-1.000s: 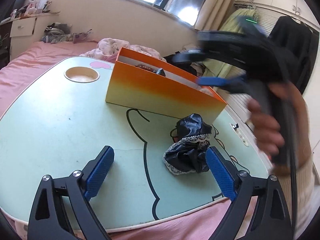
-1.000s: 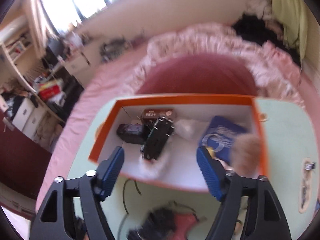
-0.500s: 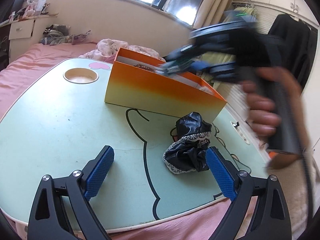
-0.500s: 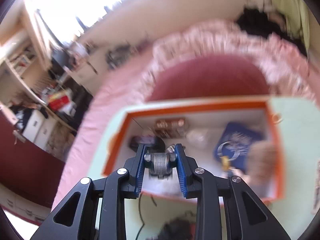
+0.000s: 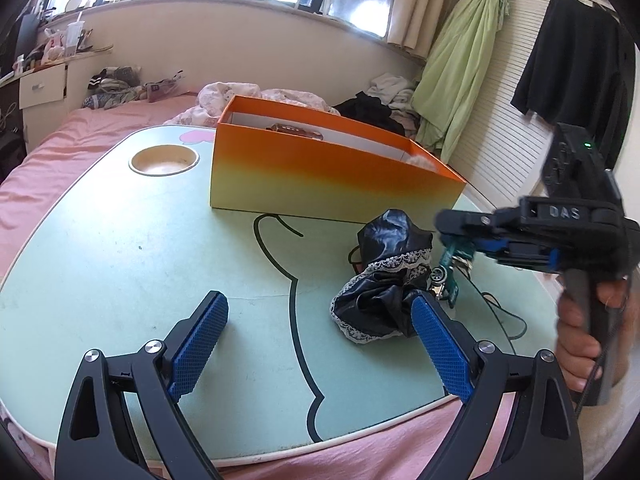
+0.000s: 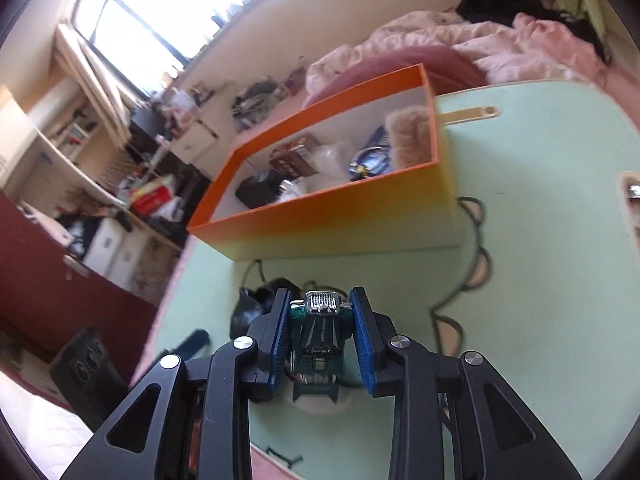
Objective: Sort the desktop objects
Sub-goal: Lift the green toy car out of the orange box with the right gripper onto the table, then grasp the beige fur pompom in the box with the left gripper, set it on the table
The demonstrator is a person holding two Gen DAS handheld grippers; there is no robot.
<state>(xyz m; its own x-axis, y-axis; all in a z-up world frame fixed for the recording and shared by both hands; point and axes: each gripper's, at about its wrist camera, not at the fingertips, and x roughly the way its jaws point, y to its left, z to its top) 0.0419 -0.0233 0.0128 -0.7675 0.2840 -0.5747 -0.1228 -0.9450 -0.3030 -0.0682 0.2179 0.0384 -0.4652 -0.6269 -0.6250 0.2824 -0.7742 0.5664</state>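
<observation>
While your right gripper (image 6: 322, 344) has its jaws clenched on the small green toy car (image 6: 320, 336), nose pointing forward between the pads, the car hangs low over the table (image 5: 120, 264) just beside the black lace-trimmed cloth (image 5: 384, 280). The orange box (image 6: 340, 216) lies ahead of those jaws, its long side across your line. Your left gripper (image 5: 320, 348) rests nearer you, jaws released and empty.
</observation>
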